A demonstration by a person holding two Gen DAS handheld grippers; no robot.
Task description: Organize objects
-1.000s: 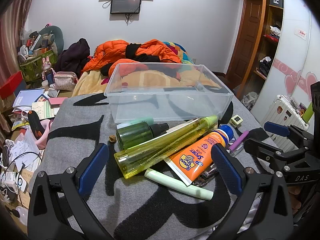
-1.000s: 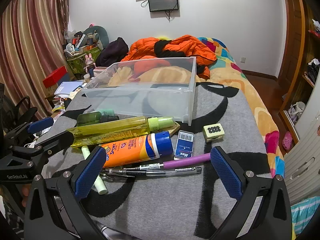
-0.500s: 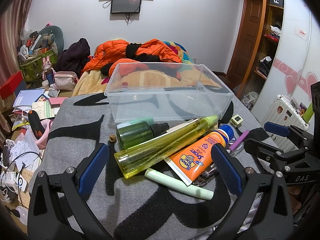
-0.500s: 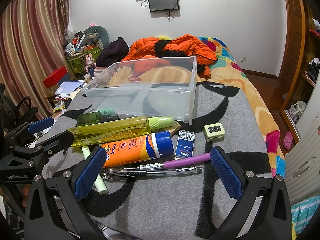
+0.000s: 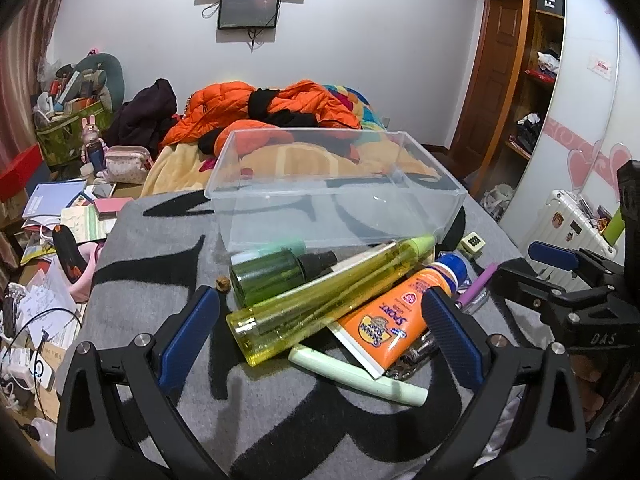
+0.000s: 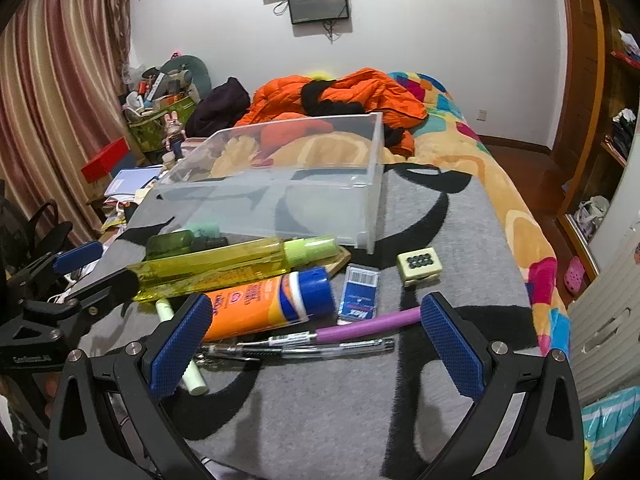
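Observation:
A clear plastic bin stands empty on the grey blanket. In front of it lie a long yellow spray bottle, a dark green bottle, an orange sunscreen tube, a pale green stick, a purple pen, a clear pen, a blue Max staple box and a small cream tile. My left gripper is open just short of the yellow bottle. My right gripper is open over the pens.
The grey-and-black blanket covers the bed end. Orange jackets lie behind the bin. Cluttered papers and cables lie on the floor at left. A white suitcase and wardrobe stand at right.

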